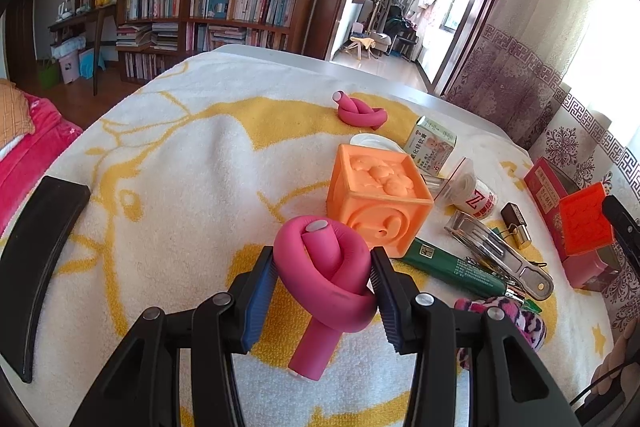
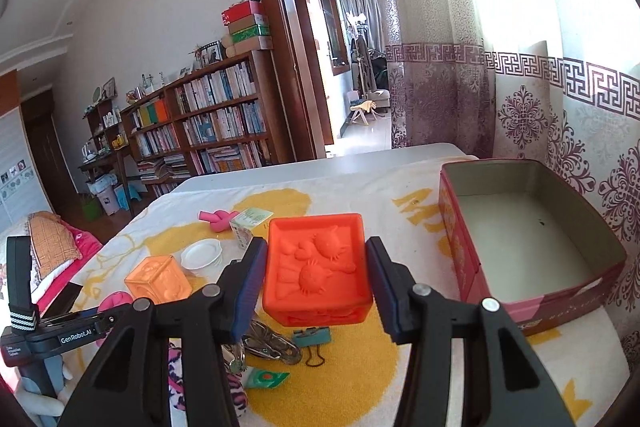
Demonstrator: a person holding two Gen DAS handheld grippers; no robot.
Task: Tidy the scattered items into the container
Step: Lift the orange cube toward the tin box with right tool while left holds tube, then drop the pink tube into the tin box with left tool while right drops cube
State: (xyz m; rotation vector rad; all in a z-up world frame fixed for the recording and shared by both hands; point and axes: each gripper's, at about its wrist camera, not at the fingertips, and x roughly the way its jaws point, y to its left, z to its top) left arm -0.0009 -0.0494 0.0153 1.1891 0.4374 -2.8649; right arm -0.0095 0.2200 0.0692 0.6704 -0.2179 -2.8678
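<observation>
My left gripper (image 1: 323,267) is shut on a knotted pink foam roller (image 1: 326,269), just in front of a light orange toy cube (image 1: 378,201). My right gripper (image 2: 316,277) is shut on a red-orange toy cube (image 2: 318,269) and holds it above the towel, left of the open red tin box (image 2: 532,239), which looks empty. The held cube also shows at the right edge of the left wrist view (image 1: 585,219). A second knotted pink roller (image 1: 360,111) lies farther back.
On the yellow-and-white towel (image 1: 180,187) lie a small medicine carton (image 1: 430,143), a white lid (image 2: 202,254), a white tape roll (image 1: 476,193), a green tube (image 1: 452,269), metal clippers (image 1: 500,255), a binder clip (image 2: 312,341) and a pink patterned cloth (image 1: 508,319). Bookshelves stand behind.
</observation>
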